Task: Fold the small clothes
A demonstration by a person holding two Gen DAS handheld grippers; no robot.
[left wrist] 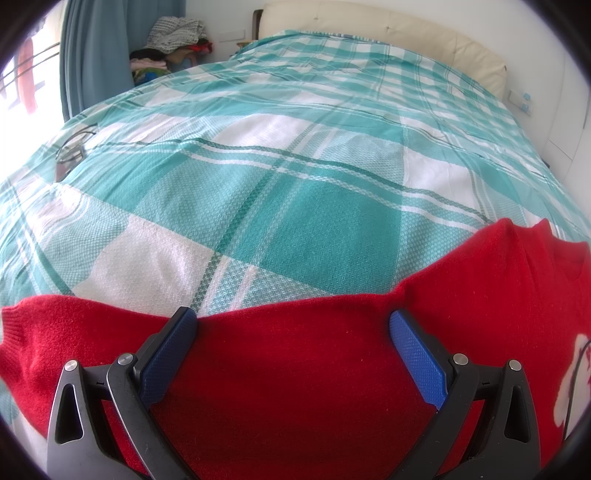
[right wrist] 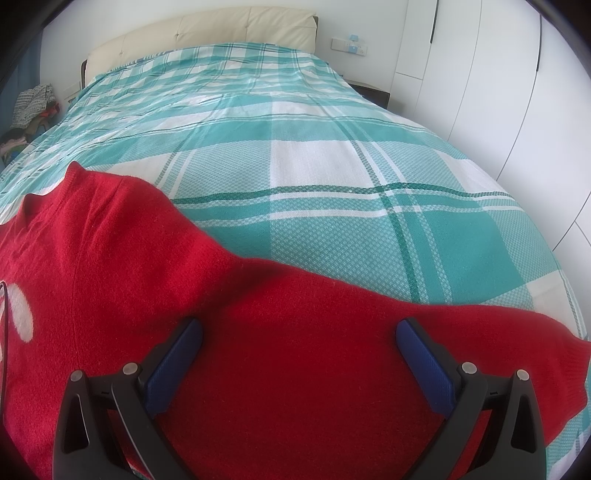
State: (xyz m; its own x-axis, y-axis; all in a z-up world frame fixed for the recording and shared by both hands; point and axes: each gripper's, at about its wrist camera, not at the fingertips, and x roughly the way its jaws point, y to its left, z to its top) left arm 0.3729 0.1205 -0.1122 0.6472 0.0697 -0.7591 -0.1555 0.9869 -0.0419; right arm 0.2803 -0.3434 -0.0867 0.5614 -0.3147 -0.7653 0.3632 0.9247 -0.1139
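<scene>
You are working over a bed spread with a teal-and-white plaid cover (left wrist: 295, 177), which runs away ahead of both grippers to a cream padded headboard (right wrist: 207, 33); far ahead and to the left of your left gripper (left wrist: 293, 321) a heap of clothes (left wrist: 173, 44) sits by a blue curtain (left wrist: 99, 48), and white wardrobe doors (right wrist: 498, 92) stand to the right of your right gripper (right wrist: 299, 330). The red sweater (left wrist: 295, 369) lies flat on the cover directly beneath both grippers, one sleeve under each. Both point forward along the bed, low over the knit, with their blue-padded fingers spread wide and nothing held between them. The sweater's lower body is cut off at the frame edges, its white motif (right wrist: 20, 314) shows only in part, and whether the fingertips touch the wool is unclear.
</scene>
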